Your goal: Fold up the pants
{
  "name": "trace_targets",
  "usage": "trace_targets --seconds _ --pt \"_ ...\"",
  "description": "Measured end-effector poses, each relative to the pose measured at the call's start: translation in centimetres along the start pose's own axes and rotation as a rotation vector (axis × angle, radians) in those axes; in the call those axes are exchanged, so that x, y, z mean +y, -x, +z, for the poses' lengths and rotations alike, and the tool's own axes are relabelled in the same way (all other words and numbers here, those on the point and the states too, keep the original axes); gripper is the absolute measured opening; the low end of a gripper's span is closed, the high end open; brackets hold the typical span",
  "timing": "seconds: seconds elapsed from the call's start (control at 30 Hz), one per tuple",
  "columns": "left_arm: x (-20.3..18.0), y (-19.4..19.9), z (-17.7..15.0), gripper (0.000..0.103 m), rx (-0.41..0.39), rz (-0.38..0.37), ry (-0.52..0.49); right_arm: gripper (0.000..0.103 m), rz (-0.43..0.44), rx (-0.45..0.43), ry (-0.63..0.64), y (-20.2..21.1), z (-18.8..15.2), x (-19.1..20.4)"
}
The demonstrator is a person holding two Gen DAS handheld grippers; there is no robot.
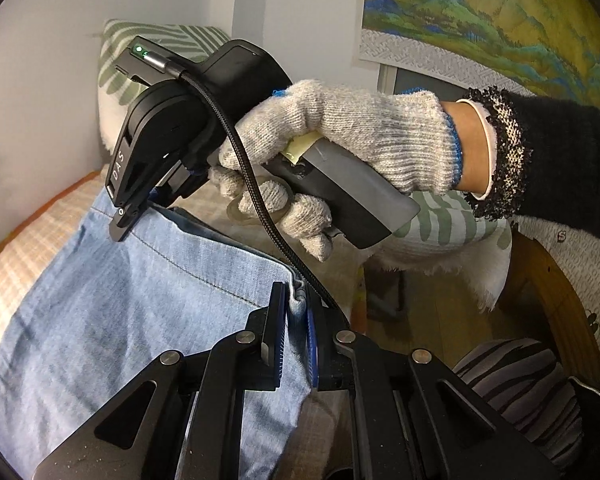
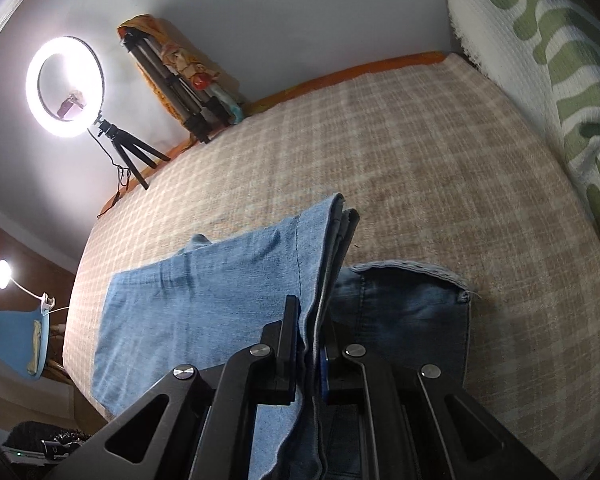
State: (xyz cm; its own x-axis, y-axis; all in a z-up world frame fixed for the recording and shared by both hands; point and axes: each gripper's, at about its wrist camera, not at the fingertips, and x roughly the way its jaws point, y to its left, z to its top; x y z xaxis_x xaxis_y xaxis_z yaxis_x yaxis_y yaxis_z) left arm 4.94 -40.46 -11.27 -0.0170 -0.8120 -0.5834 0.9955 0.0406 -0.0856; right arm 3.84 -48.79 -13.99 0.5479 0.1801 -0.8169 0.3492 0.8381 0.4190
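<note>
left gripper (image 1: pixel 296 328): clenched on a bunched hem of the jeans (image 1: pixel 120 320), denim squeezed between its pads, at 6 o'clock in the left wrist view.
right gripper (image 2: pixel 310 344): clamped on a stacked edge of denim; in the left wrist view it shows at 10 o'clock, tips biting the same hem line, driven by a gloved hand (image 1: pixel 340 144).
jeans: light blue, lifted at the gripped edge between the two grippers; the rest lies on the checked bed cover (image 2: pixel 420 160), with a darker inner part at 4 o'clock of the right gripper in the right wrist view.
step: I judge this to be carrying the held edge over to lay one half on the other.
how to do it well: keep both grips at the same height so the hem stays taut and straight; bring the edge down level onto the flat part; line up the seams before letting go; release only once the cloth rests, else the layers may slide.
risk: the thick stack in the right grip could slip out layer by layer.
count, grippers: two.
count, jeans: one.
count, gloved hands in view: one.
count, ring lights (image 2: pixel 64 88): one, at 10 o'clock in the right wrist view.
count, small lamps (image 2: pixel 3 274): one, at 9 o'clock.
count, leaf-print cushions (image 2: pixel 540 60): one in the right wrist view; how many in all I cannot tell.
</note>
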Motion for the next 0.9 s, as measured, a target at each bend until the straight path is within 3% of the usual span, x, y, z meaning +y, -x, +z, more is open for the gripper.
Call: trace_targets --seconds 0.43,0.67,0.73,0.8,0.9 --pt "1.5 -0.2 -1.0 0.008 0.088 -0.001 0.078 0.005 -0.024 0.04 -0.025 -2.9 -0.6 -1.7" --pt "3.3 3.0 -1.5 0.008 0.063 0.039 0.141 0.006 -0.064 0.039 0.01 -3.2 -0.8 -1.3" --pt "3.7 4.2 -1.7 0.011 0.047 0.055 0.16 0.011 -0.074 0.04 0.023 -3.1 -0.8 -1.0" --pt "4.3 5.9 -1.9 0.011 0.028 0.082 0.183 0.024 -0.101 0.033 0.032 -2.7 -0.8 -0.7" --pt "5.6 8.5 -2.7 0.011 0.005 0.118 0.234 0.032 -0.127 0.012 0.048 -1.6 -0.9 -0.3"
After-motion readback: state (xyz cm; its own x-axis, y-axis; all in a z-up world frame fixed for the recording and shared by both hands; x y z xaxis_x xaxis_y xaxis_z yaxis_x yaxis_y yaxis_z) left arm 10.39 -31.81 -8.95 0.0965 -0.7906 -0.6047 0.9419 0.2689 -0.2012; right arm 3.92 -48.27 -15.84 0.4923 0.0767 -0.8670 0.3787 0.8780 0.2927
